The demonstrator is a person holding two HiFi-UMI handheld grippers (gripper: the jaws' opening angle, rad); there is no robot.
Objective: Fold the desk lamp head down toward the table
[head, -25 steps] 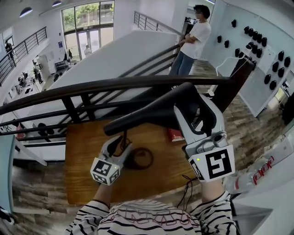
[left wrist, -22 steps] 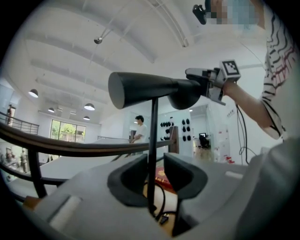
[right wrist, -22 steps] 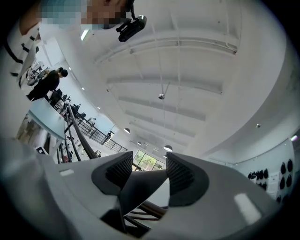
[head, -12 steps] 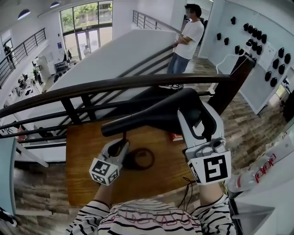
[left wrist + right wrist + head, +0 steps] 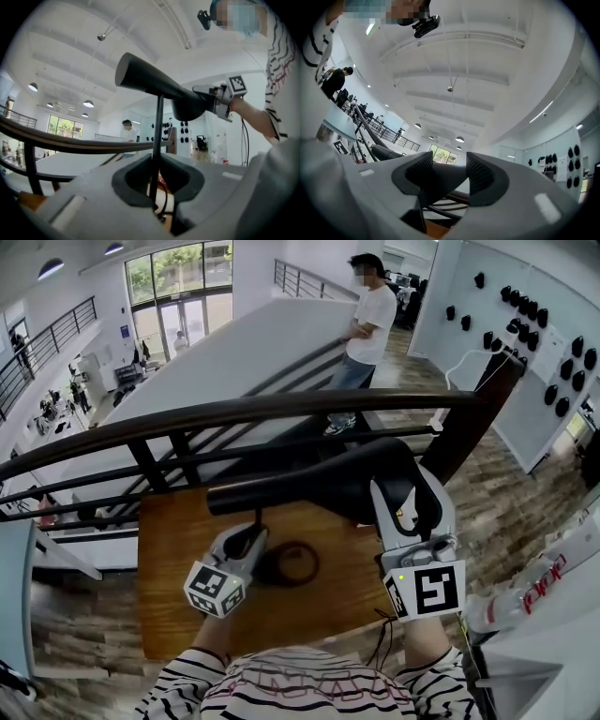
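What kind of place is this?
Probably a big office or lab, on an upper level: a dark railing overlooks a lower floor with desks, and black gear hangs on a white wall.

Head camera sat above the person, facing forward and steeply down over the wooden surface (image 5: 169, 606). The left gripper (image 5: 246, 538) and right gripper (image 5: 394, 474) lay close below it, the railing (image 5: 234, 413) beyond. Left gripper camera looked level along its jaws, very near the lamp (image 5: 154, 84). Right gripper camera looked slightly upward, toward the ceiling (image 5: 464, 61). All three views shared lamp and railing.
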